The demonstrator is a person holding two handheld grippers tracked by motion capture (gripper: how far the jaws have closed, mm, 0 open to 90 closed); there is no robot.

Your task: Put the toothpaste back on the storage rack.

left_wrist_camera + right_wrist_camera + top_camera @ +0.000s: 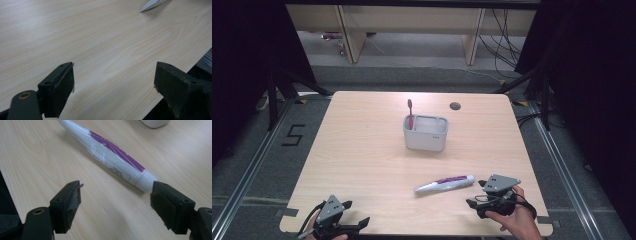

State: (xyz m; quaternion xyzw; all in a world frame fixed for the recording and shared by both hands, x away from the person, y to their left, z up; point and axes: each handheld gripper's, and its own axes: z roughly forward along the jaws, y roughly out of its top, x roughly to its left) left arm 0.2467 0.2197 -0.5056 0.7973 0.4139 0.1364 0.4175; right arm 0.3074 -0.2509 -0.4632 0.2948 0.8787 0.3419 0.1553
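A white and purple toothpaste tube (pixel 444 184) lies flat on the wooden table (pixel 362 150), front right of centre. My right gripper (pixel 474 200) is open just right of the tube's cap end; in the right gripper view the tube (pixel 110 157) lies a little ahead of the jaws, its cap close to the right jaw, and the gripper (pixel 116 197) holds nothing. My left gripper (pixel 362 221) is open at the front left edge, empty (pixel 113 80). A white holder (pixel 426 133) at the table's centre has a pink toothbrush (pixel 410 114) standing in its left compartment.
A small round cable hole (pixel 455 106) sits near the table's far edge. The tube's tail end (pixel 152 4) shows at the top of the left gripper view. The table's front edge runs close beside both grippers. Desks and cables stand on the floor beyond the table.
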